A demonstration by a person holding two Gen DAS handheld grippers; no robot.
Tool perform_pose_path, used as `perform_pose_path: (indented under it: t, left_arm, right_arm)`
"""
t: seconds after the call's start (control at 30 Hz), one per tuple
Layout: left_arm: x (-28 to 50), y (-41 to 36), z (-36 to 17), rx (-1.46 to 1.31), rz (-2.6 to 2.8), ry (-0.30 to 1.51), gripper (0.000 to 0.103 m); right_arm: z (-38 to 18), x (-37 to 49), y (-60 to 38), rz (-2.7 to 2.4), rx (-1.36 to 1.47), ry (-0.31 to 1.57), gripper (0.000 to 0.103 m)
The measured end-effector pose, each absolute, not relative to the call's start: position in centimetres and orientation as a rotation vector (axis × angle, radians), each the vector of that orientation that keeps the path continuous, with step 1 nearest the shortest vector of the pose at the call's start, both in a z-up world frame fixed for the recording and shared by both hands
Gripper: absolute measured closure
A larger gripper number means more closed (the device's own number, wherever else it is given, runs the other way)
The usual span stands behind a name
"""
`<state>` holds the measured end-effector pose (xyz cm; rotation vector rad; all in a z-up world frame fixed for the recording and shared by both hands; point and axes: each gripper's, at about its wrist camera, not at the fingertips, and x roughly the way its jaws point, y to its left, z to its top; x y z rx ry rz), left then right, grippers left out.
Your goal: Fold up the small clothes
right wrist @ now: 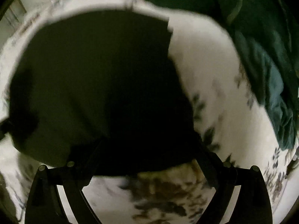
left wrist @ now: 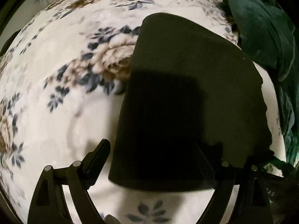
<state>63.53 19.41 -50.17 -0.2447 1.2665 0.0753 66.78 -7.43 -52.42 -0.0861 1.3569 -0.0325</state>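
Observation:
A small black garment lies folded flat on a white floral bedspread. My left gripper is open just above its near edge, with the left finger over bare bedspread and the right finger dark against the cloth. In the right wrist view the same black garment fills the middle. My right gripper is open over its near part, the fingers hard to tell apart from the black cloth. The view is blurred.
A dark green blanket is heaped along the right side of the bed and also shows in the right wrist view. The floral bedspread spreads around the garment. Another dark cloth piece lies at the lower right.

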Motion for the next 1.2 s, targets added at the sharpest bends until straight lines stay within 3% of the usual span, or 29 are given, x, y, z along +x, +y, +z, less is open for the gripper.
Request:
perform_pose_path:
  t: [0.1,0.13,0.23,0.3,0.87,1.2]
  left_arm:
    - [61.8,18.5,-47.6,-0.212,0.085,1.235,0.015]
    - [61.1,18.2,-46.7,-0.199,0.089,1.223,0.015]
    - [59.0,17.2,-42.9,-0.133,0.11,1.174,0.014]
    - [57.7,16.6,-40.2,-0.106,0.133,1.152,0.0]
    - [40.3,11.3,-12.9,-0.081,0.181,0.89,0.0]
    - [30.6,8.8,-2.7,-0.089,0.178,0.806,0.0]
  right_arm:
    - [-49.3,65.8,-8.3,-0.041,-0.096,1.29,0.005]
    - [-48.2,65.5,-8.5,-0.041,-0.084,1.273,0.0]
    - [-44.3,64.3,-9.0,-0.041,-0.07,1.217,0.0]
    - [-41.3,63.7,-8.4,-0.039,-0.073,1.173,0.0]
    - [-9.5,42.7,-10.4,-0.014,-0.127,0.869,0.0]
    - [4.9,29.6,-13.0,0.015,-0.122,0.724,0.0]
